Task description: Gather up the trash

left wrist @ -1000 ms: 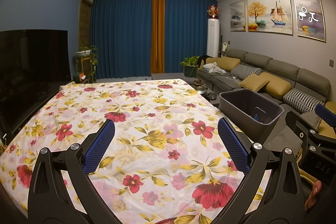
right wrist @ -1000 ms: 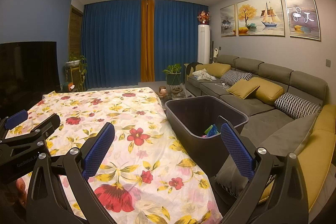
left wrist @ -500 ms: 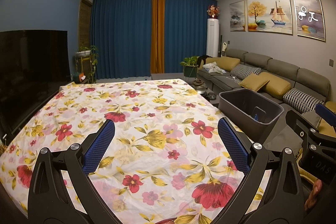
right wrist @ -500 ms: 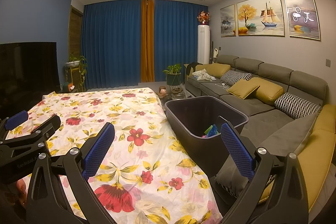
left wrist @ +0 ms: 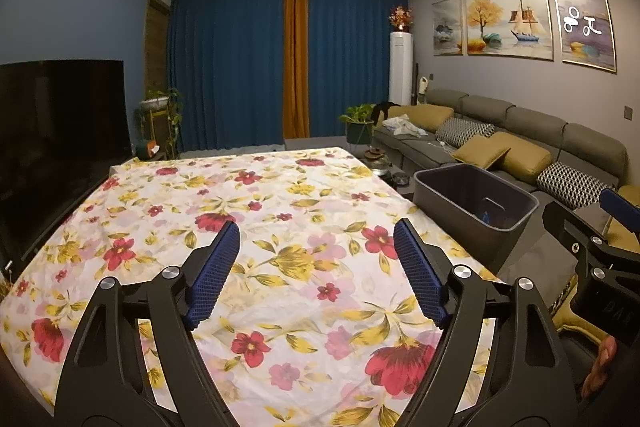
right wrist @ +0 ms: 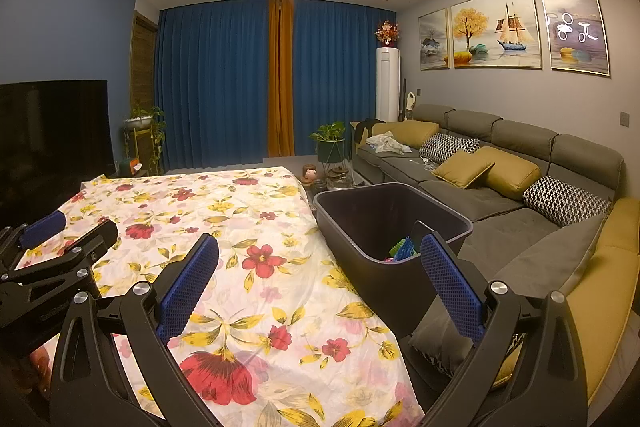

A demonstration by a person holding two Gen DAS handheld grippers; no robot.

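Since the earlier frame, only the left gripper [left wrist: 316,275] has changed: its jaws have just been closing a little, with nothing between them, and they stand apart over the flowered tablecloth [left wrist: 248,211]. Both hands hold level above the table. The right gripper [right wrist: 320,291] is also spread wide and empty. A dark bin [right wrist: 392,227] sits just beside the table's right edge, in front of the grey sofa [right wrist: 500,195], with colourful trash [right wrist: 402,251] already lying in its bottom (what the pieces are is unclear). No loose trash shows on the cloth, so collection looks finished. One risk: a careless downward reach could snag and drag the wrinkled cloth.
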